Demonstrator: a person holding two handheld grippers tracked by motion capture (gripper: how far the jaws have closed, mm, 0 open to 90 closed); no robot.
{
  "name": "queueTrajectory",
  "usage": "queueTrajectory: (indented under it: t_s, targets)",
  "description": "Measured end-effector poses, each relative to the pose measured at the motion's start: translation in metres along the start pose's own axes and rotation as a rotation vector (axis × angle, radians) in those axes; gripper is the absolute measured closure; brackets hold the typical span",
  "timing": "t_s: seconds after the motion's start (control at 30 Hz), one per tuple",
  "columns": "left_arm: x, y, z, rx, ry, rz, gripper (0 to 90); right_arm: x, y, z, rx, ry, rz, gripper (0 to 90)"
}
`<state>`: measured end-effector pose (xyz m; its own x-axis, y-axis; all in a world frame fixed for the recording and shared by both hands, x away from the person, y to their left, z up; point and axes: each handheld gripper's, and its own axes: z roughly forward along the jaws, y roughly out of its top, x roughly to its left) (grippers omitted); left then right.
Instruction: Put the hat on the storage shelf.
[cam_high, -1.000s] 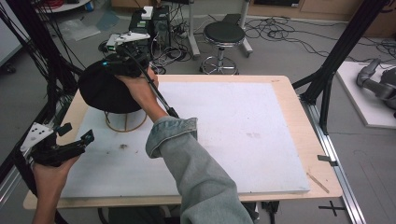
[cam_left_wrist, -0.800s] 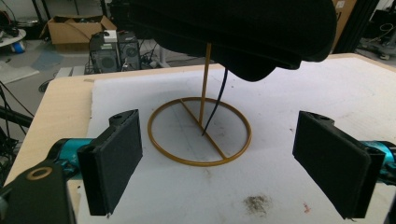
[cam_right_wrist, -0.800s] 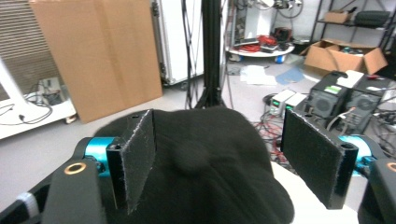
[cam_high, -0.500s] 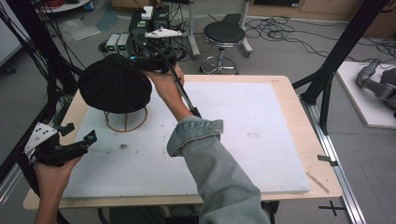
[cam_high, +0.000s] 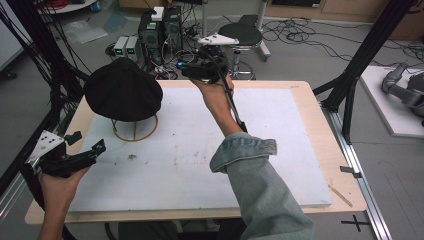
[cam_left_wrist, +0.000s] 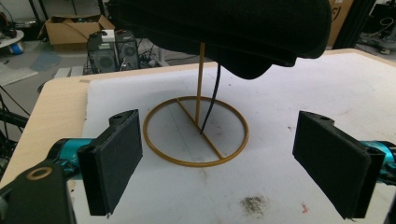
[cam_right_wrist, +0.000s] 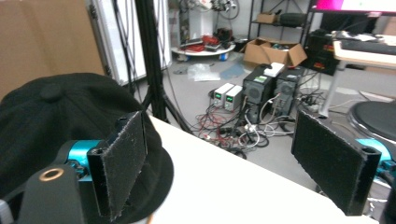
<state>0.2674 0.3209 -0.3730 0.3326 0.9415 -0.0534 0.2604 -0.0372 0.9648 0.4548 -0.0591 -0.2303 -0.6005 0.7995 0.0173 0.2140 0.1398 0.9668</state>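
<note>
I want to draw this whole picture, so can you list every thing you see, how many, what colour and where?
Cap: one, black, sitting on top of the stand at the table's far left.
Hat stand: one, gold wire, ring base flat on the mat with a thin upright post.
Mat: one, white, covering most of the table, with a few dark smudges.
Table: one, light wood, edges showing around the mat.
Computer towers: two, black, on the floor behind the table.
Stool: one, black round seat, on the floor behind the table.
Left gripper: one, black, jaws apart, near left corner.
Right gripper: one, black, jaws apart, raised near the cap.
Sleeve: one, blue denim, right arm.
</note>
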Motion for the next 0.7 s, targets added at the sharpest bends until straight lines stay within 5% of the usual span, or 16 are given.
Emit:
queueTrajectory:
  t_s: [0.2,0.7]
  targets:
    - [-0.003,-0.001,0.004,0.009,-0.007,0.007,16.0,-0.026,-0.015,-0.032,-0.014,-0.066,0.009,13.8]
    - [-0.008,-0.005,0.007,0.020,-0.014,0.015,16.0,-0.066,-0.056,-0.097,-0.018,-0.164,0.060,12.6]
